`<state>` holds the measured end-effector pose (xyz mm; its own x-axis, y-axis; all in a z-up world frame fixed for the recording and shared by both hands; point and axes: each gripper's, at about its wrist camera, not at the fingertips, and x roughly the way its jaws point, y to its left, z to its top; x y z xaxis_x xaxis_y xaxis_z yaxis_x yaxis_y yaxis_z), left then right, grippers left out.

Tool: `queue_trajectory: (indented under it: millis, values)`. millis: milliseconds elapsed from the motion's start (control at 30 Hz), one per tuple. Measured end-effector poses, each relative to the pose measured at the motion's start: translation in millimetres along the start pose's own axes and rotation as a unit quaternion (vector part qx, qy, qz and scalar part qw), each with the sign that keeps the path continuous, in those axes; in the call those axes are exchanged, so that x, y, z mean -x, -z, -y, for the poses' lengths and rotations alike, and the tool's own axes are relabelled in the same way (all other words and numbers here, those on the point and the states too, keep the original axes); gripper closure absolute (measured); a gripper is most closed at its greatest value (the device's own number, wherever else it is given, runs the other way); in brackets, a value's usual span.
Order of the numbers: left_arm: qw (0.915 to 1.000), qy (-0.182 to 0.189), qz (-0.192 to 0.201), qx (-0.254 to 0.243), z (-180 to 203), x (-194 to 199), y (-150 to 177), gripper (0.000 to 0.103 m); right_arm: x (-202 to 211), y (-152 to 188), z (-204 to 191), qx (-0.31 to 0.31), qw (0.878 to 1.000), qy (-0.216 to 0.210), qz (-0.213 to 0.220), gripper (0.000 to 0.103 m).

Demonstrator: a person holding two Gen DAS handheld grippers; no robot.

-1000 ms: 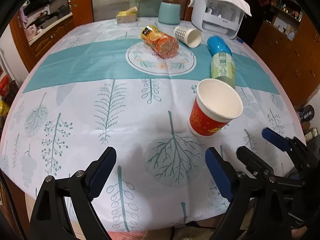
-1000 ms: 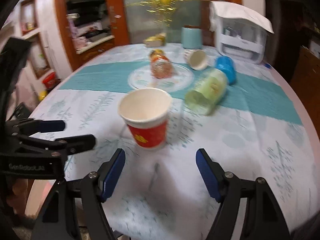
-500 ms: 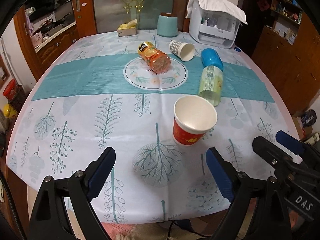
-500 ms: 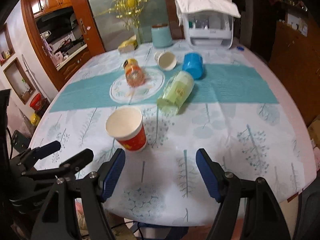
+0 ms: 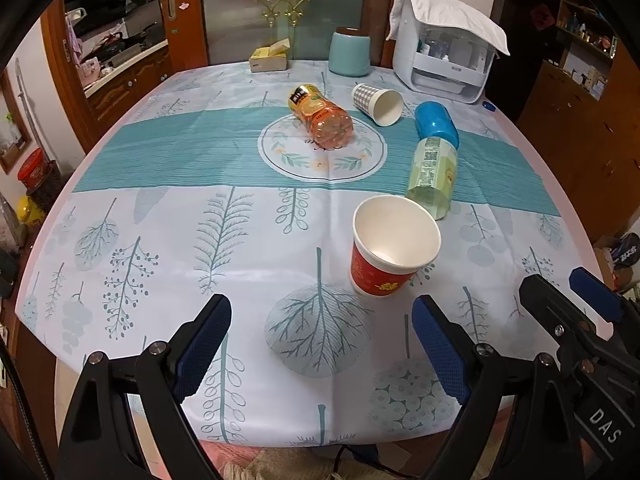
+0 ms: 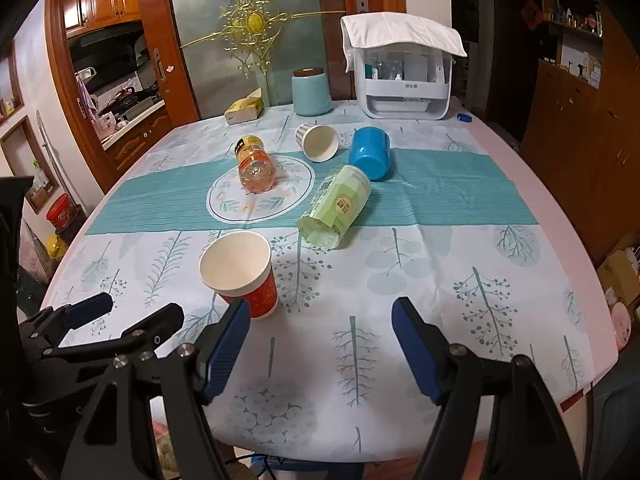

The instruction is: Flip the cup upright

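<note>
Left gripper (image 5: 320, 350) is spread wide with nothing between its blue-padded fingers, positioned above the near edge of the table (image 5: 160, 208). Right gripper (image 6: 320, 344) is likewise wide apart and holds nothing; in the left wrist view it appears at the lower right (image 5: 568, 296), beside the left unit.

Red paper cup (image 5: 390, 246) stands upright on the tablecloth, mouth up, white interior visible and holding nothing. It sits ahead of both grippers, apart from every finger. In the right wrist view the same cup (image 6: 244, 272) lies just beyond the left finger of the right gripper, without contact.

Other containers on the table:
- Green bottle (image 5: 434, 174) lies on its side just behind the red cup, base toward the camera; contents cannot be determined.
- Blue cup (image 5: 436, 124) lies on its side directly behind the green bottle, near or touching its far end.
- Checked paper cup (image 5: 378, 102) lies on its side, open mouth facing the camera, interior showing nothing inside.
- Orange bottle (image 5: 322, 120) lies on its side on the round printed medallion at table centre.
- Teal canister (image 5: 350, 54) with a dark lid stands upright at the far edge.
- White appliance (image 5: 444, 60), draped with a white cloth, stands beside the canister.
</note>
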<state>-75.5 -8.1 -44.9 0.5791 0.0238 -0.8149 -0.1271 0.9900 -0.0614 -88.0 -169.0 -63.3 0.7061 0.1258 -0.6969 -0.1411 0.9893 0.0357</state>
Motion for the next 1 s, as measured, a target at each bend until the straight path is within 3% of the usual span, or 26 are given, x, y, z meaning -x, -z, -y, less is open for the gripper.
queue_trajectory:
  millis: [1000]
  values:
    - [0.9997, -0.021, 0.014, -0.002, 1.3, 4.3, -2.6, 0.012, -0.9, 0.7, -1.5, 0.006, 1.000, 0.002, 0.011, 0.029]
